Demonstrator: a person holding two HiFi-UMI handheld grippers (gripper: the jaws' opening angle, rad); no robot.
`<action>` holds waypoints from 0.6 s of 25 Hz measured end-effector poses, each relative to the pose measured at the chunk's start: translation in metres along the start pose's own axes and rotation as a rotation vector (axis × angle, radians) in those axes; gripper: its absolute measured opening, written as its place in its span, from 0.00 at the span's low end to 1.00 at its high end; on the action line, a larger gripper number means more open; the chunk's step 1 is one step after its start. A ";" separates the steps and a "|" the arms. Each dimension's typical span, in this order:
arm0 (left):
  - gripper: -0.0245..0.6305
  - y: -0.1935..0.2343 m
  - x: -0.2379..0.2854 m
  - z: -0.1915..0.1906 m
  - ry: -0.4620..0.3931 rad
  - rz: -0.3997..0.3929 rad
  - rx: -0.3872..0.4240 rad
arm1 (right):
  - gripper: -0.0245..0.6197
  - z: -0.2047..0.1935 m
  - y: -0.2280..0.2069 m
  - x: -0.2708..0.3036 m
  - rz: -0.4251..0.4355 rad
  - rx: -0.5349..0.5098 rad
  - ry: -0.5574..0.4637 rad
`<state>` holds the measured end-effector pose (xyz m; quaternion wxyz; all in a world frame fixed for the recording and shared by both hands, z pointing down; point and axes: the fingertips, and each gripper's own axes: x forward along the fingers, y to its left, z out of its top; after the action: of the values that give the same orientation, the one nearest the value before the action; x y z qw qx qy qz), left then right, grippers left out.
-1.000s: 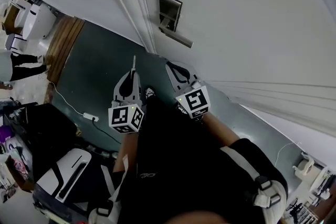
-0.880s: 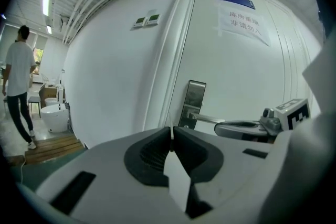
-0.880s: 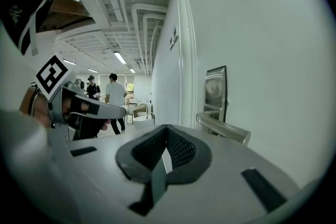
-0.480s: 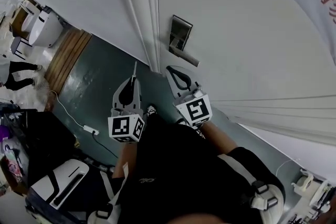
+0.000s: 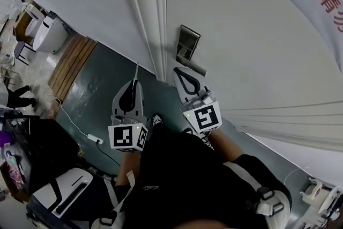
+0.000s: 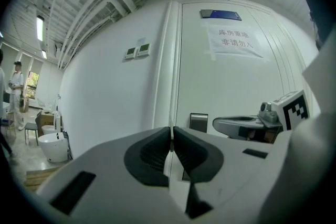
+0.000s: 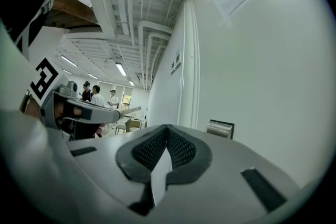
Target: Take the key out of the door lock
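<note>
Both tools are held up level in front of a white door (image 5: pixel 252 35), side by side and a little apart; the left tool (image 5: pixel 136 68) points at the door frame (image 5: pixel 155 19), and the right tool (image 5: pixel 177 71) points at the door leaf just below the metal lock plate (image 5: pixel 188 43). The left tool's ribbed pads (image 6: pixel 157 150) are pressed together at the tips with nothing between them; the same goes for the right tool, seen in the right gripper view, whose pads (image 7: pixel 181 150) meet at the front and carry nothing. The lever handle (image 5: pixel 195 66) sticks out from the bottom of the lock plate, close to the nose of the right tool but not touching it. As for the key, I cannot make it out from here; the plate is too small and too dim to show whether anything sits in it, and neither tool has hold of one. A paper notice (image 6: pixel 233 42) with red characters hangs higher up on the door. The person's dark sleeves run down to the marker cubes (image 5: pixel 127 137) at the back of each tool; below them lies a dark green floor (image 5: pixel 102 88) with a white cable (image 5: pixel 72 110) trailing across it. A few people (image 7: pixel 97 94) stand far off down the room.
</note>
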<state>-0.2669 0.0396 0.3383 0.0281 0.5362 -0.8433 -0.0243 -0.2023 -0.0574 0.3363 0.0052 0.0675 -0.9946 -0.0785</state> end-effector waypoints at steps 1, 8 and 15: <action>0.09 0.000 0.001 0.004 -0.008 -0.001 0.003 | 0.05 0.003 -0.001 0.000 -0.002 -0.006 -0.005; 0.09 -0.009 0.003 0.018 -0.037 -0.020 0.009 | 0.05 0.018 -0.008 -0.005 -0.022 -0.006 -0.035; 0.09 -0.015 0.003 0.020 -0.041 -0.028 0.046 | 0.05 0.021 -0.012 -0.009 -0.043 -0.022 -0.035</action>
<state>-0.2566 0.0308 0.3171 -0.0019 0.5478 -0.8364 -0.0166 -0.1920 -0.0645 0.3135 -0.0131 0.0874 -0.9920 -0.0905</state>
